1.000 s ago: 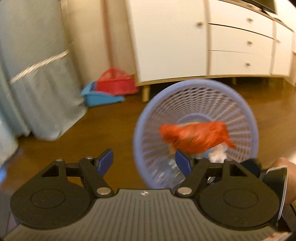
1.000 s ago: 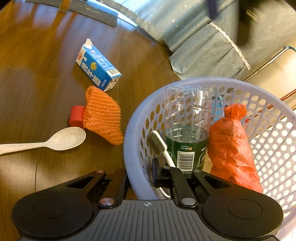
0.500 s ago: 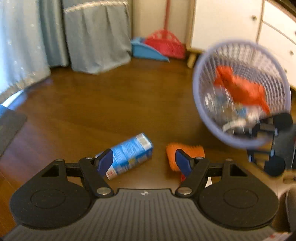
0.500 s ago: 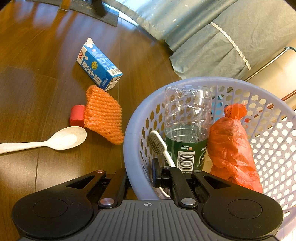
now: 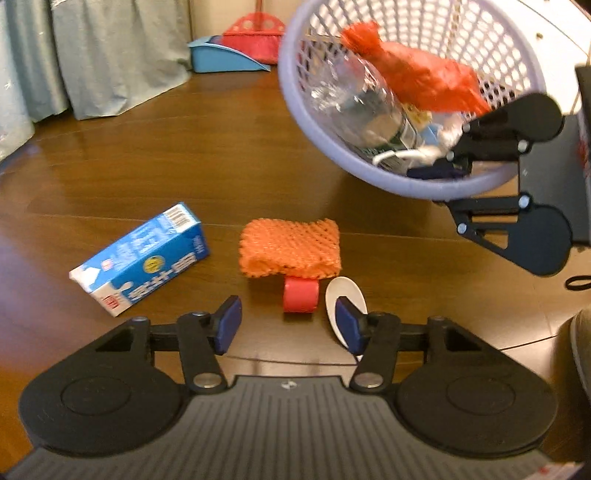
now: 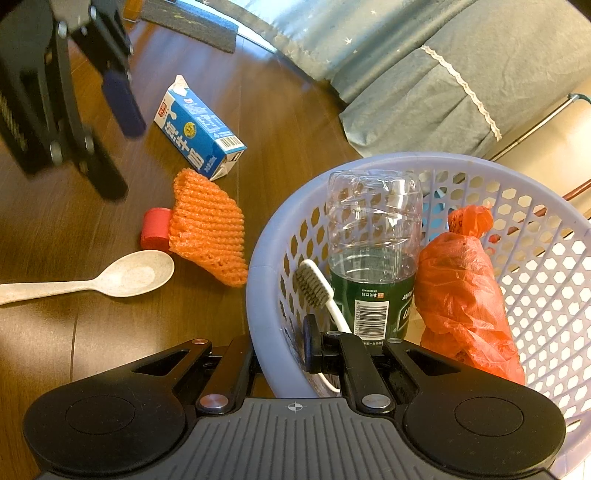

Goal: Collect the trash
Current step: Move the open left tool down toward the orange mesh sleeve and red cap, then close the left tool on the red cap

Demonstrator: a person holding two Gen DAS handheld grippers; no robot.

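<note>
On the wood floor lie a blue milk carton [image 5: 142, 258], an orange foam net [image 5: 290, 248], a red cap [image 5: 300, 298] and a pale spoon [image 5: 345, 299]. My left gripper [image 5: 288, 325] hovers open just short of the red cap, holding nothing. Its right finger covers part of the spoon. My right gripper [image 6: 282, 350] is shut on the rim of a lavender mesh basket [image 6: 266, 295], which is held tilted. Inside the basket are a clear bottle with a green label [image 6: 373, 258], an orange plastic bag [image 6: 461, 288] and a toothbrush [image 6: 317, 291].
Grey-blue curtains [image 5: 122, 55] hang behind the floor area. A red broom and blue dustpan [image 5: 229, 55] stand by the wall. A dark mat [image 6: 192, 22] lies at the far edge. Bare floor stretches left of the carton.
My left gripper has swung away from the basket and down toward the floor items, staying open. The orange bag now rests in the basket. The right gripper and basket have stayed put.
</note>
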